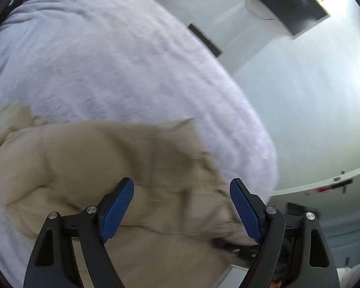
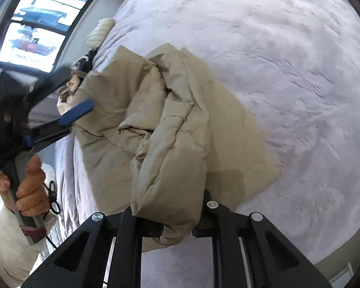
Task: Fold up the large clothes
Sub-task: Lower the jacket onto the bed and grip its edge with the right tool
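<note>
Jacket [image 2: 170, 124] sleeve clamped by right gripper [image 2: 166, 220] (left gripper [image 1: 182, 206] empty).

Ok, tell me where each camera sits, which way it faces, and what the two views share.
Left wrist: sits on the left hand-held gripper, looking down along its open blue fingers at the beige jacket on the bed; wall and floor to the right.
Right wrist: sits on the right hand-held gripper, shut on a puffy fold of the jacket, facing across the bed toward a window; the person's left hand and left hand-held gripper show at left.
Shared: the jacket, the bed and the left gripper.
</note>
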The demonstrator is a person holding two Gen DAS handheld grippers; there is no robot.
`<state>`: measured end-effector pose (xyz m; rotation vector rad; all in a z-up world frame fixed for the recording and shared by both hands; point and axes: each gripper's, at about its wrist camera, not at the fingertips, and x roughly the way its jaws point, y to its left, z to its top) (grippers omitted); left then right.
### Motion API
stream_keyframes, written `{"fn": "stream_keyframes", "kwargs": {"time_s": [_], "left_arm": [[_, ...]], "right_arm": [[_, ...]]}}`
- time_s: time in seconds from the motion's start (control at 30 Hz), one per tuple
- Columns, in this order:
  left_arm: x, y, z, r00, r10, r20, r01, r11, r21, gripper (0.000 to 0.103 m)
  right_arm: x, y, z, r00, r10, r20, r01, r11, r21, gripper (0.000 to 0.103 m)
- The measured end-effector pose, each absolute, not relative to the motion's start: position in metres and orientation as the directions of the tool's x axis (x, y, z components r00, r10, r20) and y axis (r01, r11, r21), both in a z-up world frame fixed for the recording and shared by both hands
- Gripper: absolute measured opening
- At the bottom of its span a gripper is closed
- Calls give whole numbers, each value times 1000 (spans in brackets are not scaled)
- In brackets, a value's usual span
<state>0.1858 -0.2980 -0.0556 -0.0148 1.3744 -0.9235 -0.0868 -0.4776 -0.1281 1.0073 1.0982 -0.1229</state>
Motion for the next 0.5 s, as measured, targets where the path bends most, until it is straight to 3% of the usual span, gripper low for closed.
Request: {"fn": "stream_keyframes", "kwargs": {"time_s": [0.43, 0.5], "left_arm": [[198, -360, -154, -43, -451, -892, 538, 741, -401, 78], [196, -362, -156, -41, -438, -898, 545, 743, -388, 78]], "right_arm": [[-127, -515, -172, 515, 410, -753, 632, 411, 657, 18], [-133, -523, -168, 507, 420, -752, 652, 384, 654, 25]]}}
